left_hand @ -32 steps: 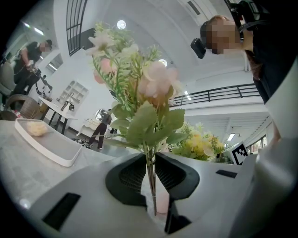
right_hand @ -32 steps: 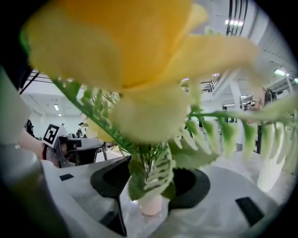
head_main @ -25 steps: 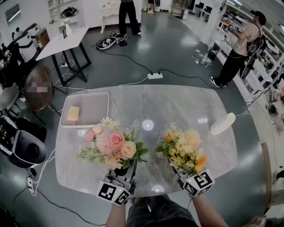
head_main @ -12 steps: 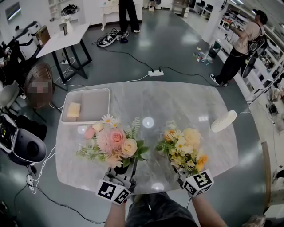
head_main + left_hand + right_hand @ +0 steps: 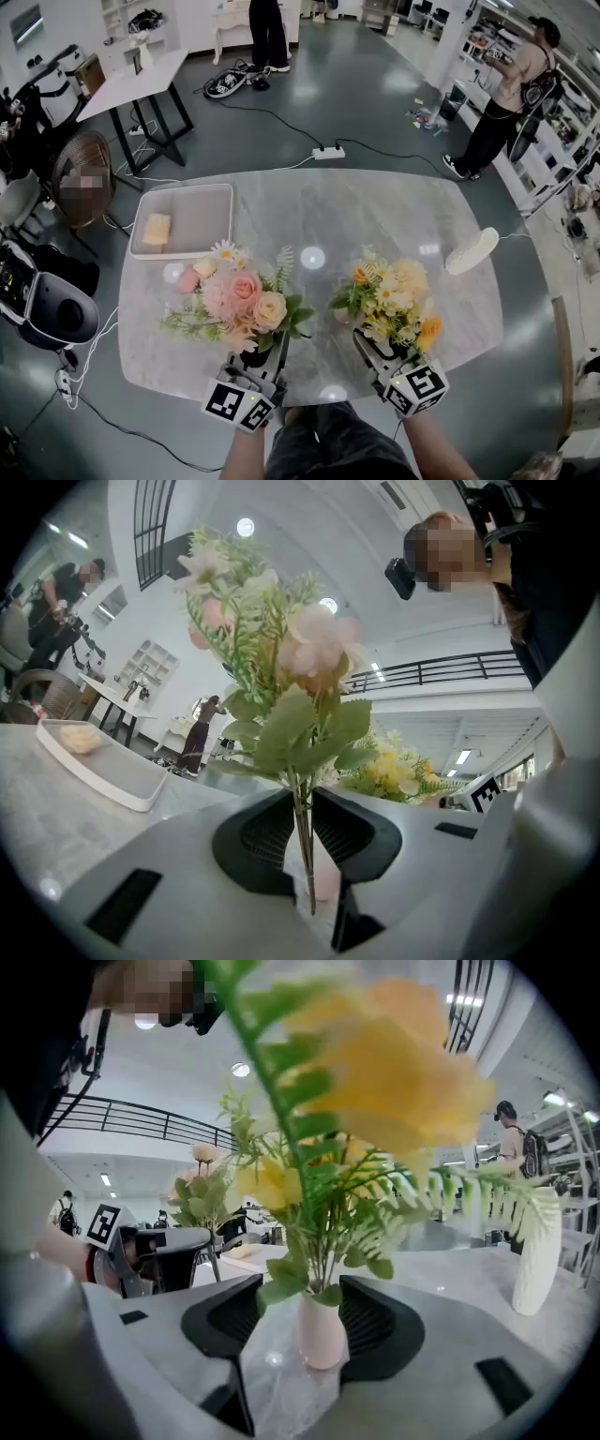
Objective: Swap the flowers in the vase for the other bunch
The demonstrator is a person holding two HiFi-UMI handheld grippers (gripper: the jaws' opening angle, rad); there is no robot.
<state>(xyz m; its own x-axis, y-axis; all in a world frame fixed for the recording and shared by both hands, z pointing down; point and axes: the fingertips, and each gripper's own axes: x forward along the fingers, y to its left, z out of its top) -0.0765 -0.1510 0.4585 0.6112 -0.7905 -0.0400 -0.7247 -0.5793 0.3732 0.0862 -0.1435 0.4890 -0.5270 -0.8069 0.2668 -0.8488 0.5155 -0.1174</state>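
A pink-and-cream flower bunch (image 5: pixel 242 302) stands upright at the near left of the marble table (image 5: pixel 319 211). My left gripper (image 5: pixel 265 358) is shut on its thin green stems (image 5: pixel 302 841). A pale pink shape shows low behind the stems; I cannot tell what it is. The yellow bunch (image 5: pixel 392 295) sits in a small pink vase (image 5: pixel 322 1333). That vase stands on the table between the wide jaws of my right gripper (image 5: pixel 375 354), with a gap on its left side. In the head view the yellow flowers hide the vase.
A tall white vase (image 5: pixel 471 256) stands alone at the table's right side, also seen in the right gripper view (image 5: pixel 539 1251). A white tray (image 5: pixel 202 230) holding a yellowish block (image 5: pixel 155 232) lies at the far left. People stand on the floor beyond.
The yellow bunch has shifted slightly away from the right gripper, so one of that gripper's jaws now shows below the flowers. The left gripper and pink bunch have stayed put.
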